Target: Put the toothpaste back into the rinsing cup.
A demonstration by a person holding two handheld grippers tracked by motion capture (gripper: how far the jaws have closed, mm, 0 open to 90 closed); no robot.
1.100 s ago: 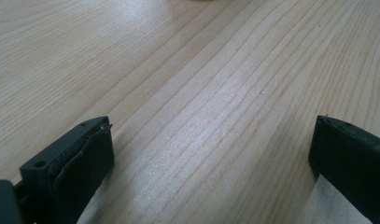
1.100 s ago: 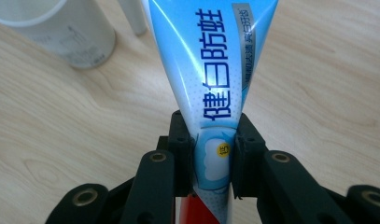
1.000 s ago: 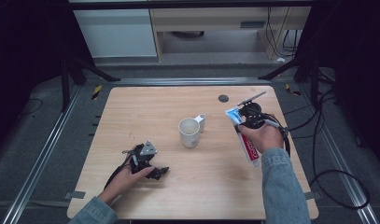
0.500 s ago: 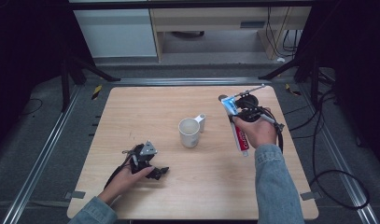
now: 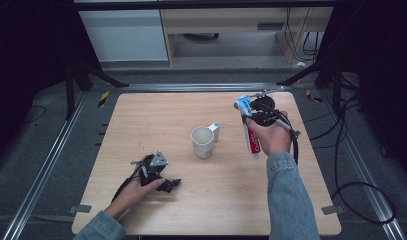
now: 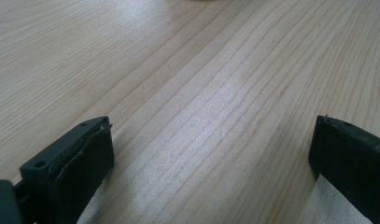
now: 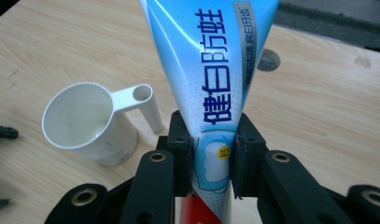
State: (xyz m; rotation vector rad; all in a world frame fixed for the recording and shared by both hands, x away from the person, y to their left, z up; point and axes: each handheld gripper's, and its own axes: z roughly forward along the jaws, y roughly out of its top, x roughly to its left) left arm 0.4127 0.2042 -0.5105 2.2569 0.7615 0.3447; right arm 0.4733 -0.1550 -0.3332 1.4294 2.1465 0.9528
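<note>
The left tongs (image 5: 166, 184) lie low on the near-left part of the table (image 5: 156, 115), held in the person's left hand (image 5: 136, 189), and their two black jaws stand wide apart with only bare wood grain between them in the left gripper view, so they are released and grasp nothing. To their right, near the middle of the table, a white cup (image 5: 202, 142) stands upright with its handle pointing toward the far right; in the right gripper view the same cup (image 7: 87, 123) sits to the left of the jaws, open mouth up. Further right, the right tongs (image 5: 248, 117) are clenched on a toothpaste tube (image 5: 250, 131), which the person's right hand (image 5: 272, 136) carries above the table just beside the cup. In the right gripper view the pads press on both sides of the tube (image 7: 211, 88) at its narrow part, the broad blue end with printed characters fanning out beyond the jaws and a red part showing below them. A small dark round thing (image 7: 268, 59) lies on the table beyond the tube.
</note>
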